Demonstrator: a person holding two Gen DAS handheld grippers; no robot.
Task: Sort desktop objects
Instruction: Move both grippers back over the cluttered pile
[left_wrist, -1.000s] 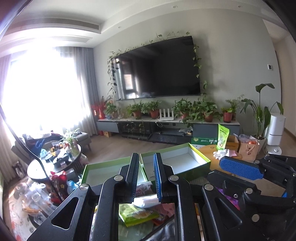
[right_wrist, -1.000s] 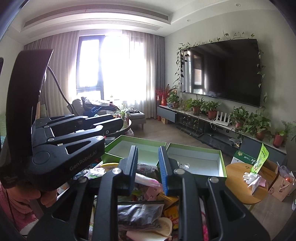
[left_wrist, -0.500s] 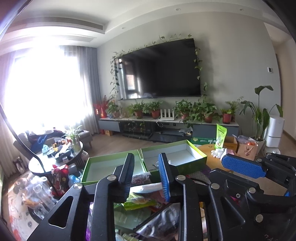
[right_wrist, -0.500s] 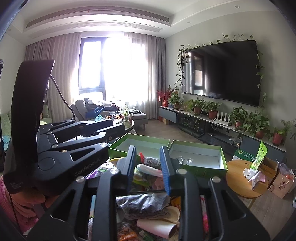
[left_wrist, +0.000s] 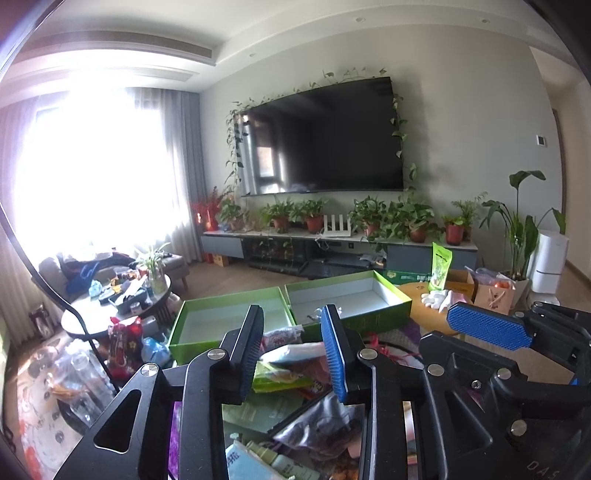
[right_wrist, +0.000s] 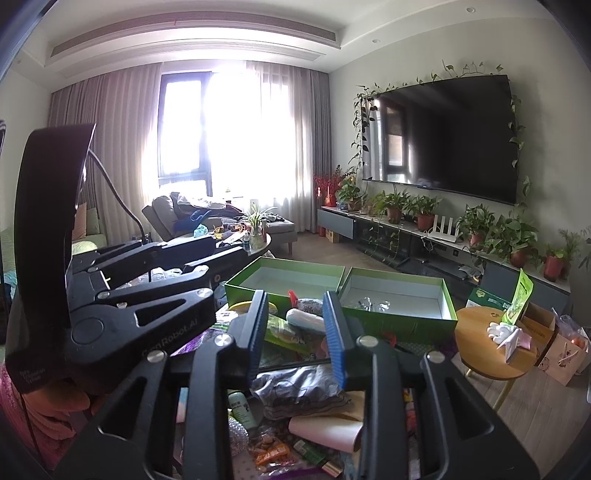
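Both moved in over the pile (right_wrist: 295, 391) since a second ago. Left gripper (left_wrist: 293, 350) and right gripper (right_wrist: 297, 332) opening, part-open, nothing held. First pick looks imminent; green boxes (right_wrist: 399, 321) nearly bare.

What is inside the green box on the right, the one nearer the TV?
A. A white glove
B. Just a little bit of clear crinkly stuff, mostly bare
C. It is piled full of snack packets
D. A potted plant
B: the right green box shows a bare pale floor with only a small clear crinkly scrap near its front; the snack packets lie outside, in front of it.
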